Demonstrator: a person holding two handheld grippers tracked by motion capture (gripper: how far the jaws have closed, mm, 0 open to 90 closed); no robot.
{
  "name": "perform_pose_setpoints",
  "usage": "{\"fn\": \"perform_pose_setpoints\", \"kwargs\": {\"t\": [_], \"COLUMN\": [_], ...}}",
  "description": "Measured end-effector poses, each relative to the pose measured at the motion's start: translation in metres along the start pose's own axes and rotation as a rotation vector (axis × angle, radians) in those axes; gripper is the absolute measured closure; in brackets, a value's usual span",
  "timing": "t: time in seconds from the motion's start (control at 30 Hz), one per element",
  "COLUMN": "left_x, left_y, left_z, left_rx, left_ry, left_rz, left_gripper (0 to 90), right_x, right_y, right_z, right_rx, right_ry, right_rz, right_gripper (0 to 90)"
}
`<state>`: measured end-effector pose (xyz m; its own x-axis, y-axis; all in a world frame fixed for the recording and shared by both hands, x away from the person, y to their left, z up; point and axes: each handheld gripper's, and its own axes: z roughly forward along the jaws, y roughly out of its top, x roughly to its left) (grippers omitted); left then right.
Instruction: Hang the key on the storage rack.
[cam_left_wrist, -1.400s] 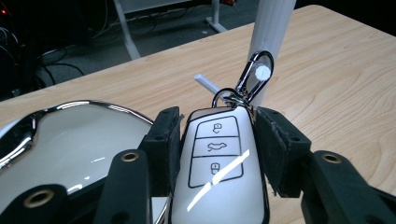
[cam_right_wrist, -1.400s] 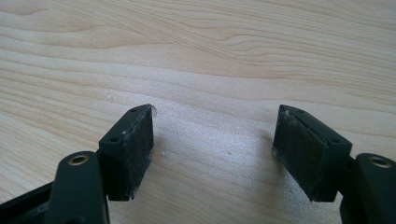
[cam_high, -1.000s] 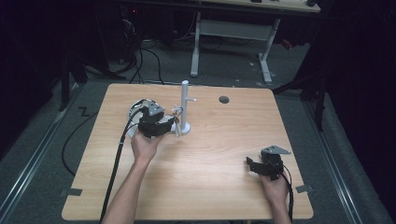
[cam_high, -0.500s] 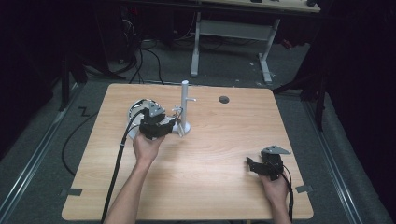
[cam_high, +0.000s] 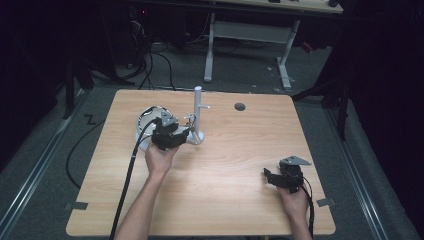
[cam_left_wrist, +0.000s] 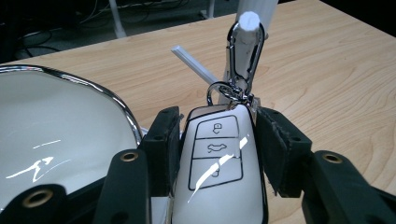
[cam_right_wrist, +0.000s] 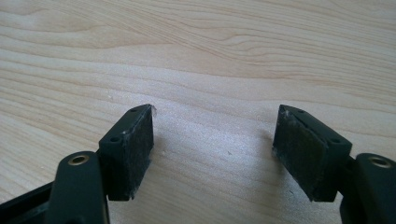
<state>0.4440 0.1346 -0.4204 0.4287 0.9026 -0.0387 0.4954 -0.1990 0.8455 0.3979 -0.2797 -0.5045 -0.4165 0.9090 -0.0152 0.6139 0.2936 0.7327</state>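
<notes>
My left gripper (cam_left_wrist: 217, 126) is shut on a white car key fob (cam_left_wrist: 219, 163) with three button outlines. The fob's metal carabiner clip (cam_left_wrist: 243, 51) is hooked over a short white peg (cam_left_wrist: 250, 21) of the white stand (cam_high: 198, 112). In the high view the left gripper (cam_high: 181, 134) sits just left of the stand's base, at the table's middle-left. My right gripper (cam_right_wrist: 215, 140) is open above bare wood, nothing between its pads. In the high view the right gripper (cam_high: 270, 176) rests near the table's front right.
A white bowl with a chrome rim (cam_left_wrist: 70, 135) lies just left of the left gripper; in the high view the bowl (cam_high: 145, 120) is behind the hand. A dark round hole (cam_high: 240, 106) marks the tabletop at the back. A desk frame (cam_high: 250, 35) stands beyond the table.
The left gripper has edged slightly toward the stand with the fob. The right gripper has stayed in place.
</notes>
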Motion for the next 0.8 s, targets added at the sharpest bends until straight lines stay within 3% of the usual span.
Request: {"fn": "perform_pose_setpoints", "kwargs": {"t": [0.8], "left_x": [-0.006], "left_y": [-0.007], "left_z": [0.015], "left_rx": [0.058], "left_ry": [0.023], "left_rz": [0.039], "left_gripper": [51.2], "right_x": [0.0], "right_y": [0.0], "right_z": [0.0], "right_rx": [0.001], "right_ry": [-0.001], "right_rz": [0.003], "right_gripper": [29.3]}}
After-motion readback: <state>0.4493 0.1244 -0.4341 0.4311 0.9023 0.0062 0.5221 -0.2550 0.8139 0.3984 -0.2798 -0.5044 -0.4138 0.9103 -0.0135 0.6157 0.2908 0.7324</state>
